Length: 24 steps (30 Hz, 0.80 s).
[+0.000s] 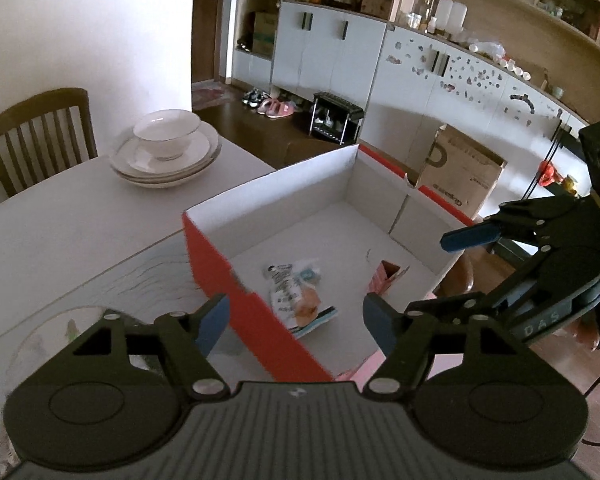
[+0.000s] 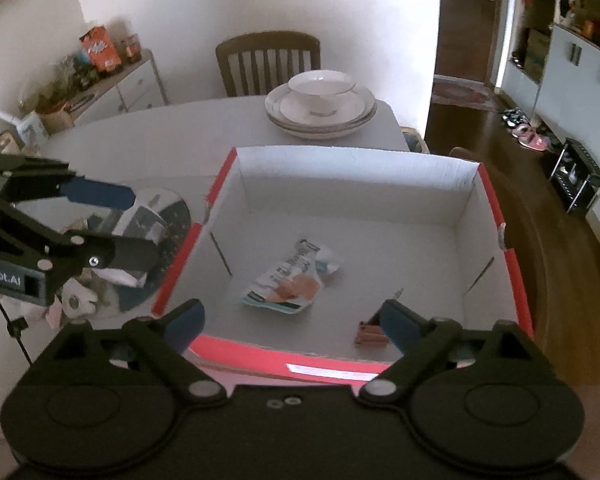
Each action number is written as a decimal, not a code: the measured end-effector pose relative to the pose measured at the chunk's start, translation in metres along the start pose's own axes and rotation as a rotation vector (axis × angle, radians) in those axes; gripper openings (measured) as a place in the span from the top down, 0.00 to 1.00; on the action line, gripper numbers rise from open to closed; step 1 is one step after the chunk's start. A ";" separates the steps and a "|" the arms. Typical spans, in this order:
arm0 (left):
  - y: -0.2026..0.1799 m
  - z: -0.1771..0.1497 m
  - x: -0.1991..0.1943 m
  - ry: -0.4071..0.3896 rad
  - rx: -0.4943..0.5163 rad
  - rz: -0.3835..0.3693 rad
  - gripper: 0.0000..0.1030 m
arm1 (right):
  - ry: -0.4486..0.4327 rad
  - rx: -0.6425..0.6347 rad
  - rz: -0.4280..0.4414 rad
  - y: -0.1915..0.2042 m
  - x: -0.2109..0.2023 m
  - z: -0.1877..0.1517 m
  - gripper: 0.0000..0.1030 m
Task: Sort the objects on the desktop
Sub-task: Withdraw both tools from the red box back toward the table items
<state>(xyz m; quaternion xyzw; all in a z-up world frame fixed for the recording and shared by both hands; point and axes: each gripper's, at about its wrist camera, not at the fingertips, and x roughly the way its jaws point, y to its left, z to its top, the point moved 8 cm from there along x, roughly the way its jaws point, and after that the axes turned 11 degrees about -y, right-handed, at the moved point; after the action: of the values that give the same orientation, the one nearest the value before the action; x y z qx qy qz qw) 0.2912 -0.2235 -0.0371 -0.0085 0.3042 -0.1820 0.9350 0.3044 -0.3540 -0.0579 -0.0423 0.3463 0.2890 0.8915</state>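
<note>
A red box with a white inside [image 1: 216,258] [image 2: 516,280] stands on the white table. A crumpled snack packet [image 1: 296,296] [image 2: 288,280] and a small brown carton [image 1: 386,278] [image 2: 370,334] lie on its floor. My left gripper [image 1: 296,322] is open and empty above the box's near left wall; it also shows in the right wrist view [image 2: 128,232], over a round plate [image 2: 176,216] with scraps of rubbish. My right gripper [image 2: 292,320] is open and empty above the box's near edge; it also shows in the left wrist view [image 1: 420,272].
A bowl on stacked plates [image 1: 166,148] [image 2: 320,100] sits at the table's far end, with a wooden chair [image 1: 40,132] [image 2: 268,62] behind it. A cardboard box [image 1: 460,176] stands on the floor beyond the red box. Cabinets line the far wall.
</note>
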 end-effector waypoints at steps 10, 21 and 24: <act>0.039 -0.025 -0.041 -0.007 -0.004 0.003 0.18 | -0.068 0.057 -0.022 0.041 0.000 0.003 0.03; 0.083 -0.060 -0.079 -0.029 -0.006 0.019 0.02 | -0.076 0.060 -0.027 0.097 0.017 0.003 0.02; 0.093 -0.070 -0.088 -0.030 -0.003 0.030 0.01 | -0.072 0.065 -0.031 0.109 0.021 0.002 0.02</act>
<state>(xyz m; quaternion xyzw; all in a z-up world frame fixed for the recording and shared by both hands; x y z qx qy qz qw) 0.2160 -0.0997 -0.0559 -0.0082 0.2906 -0.1673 0.9421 0.2582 -0.2528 -0.0564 -0.0084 0.3224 0.2650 0.9087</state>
